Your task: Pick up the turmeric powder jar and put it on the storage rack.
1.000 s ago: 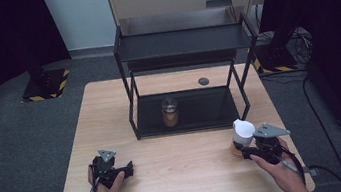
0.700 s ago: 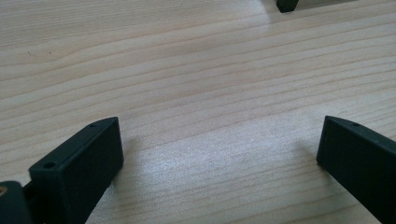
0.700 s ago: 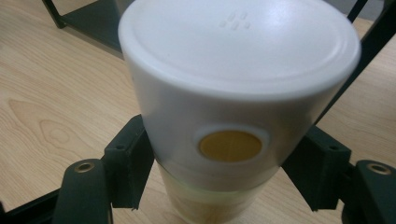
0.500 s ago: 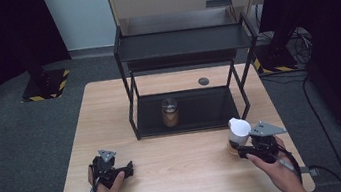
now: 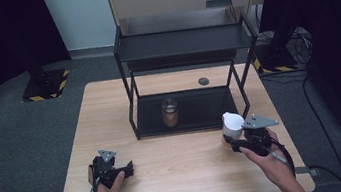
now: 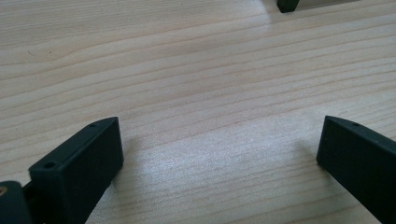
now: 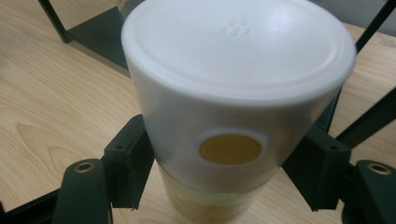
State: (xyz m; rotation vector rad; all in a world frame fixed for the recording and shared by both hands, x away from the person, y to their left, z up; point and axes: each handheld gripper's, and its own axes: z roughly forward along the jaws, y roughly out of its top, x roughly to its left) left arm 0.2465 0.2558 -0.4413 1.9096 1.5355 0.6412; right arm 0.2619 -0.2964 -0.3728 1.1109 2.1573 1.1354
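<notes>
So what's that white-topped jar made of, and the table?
The jar's cap looks like smooth matte white plastic: even colour, moulded dots on top. The jar body below seems clear glass or plastic; I can't tell which. The table looks like pale wood or wood-look laminate, with grain lines running across it.

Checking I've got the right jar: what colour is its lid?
White lid, clearest in the right gripper view.

In the right gripper view the white-lidded jar point(image 7: 236, 93) hides most of the black rack point(image 7: 88, 35) behind it, and the jar's base is cut off by the bottom edge. In the high view the second jar point(image 5: 170, 112) inside the rack is too small to read its contents. The left gripper point(image 6: 219, 163) shows just 2 jaw ends, cut by the frame.
</notes>
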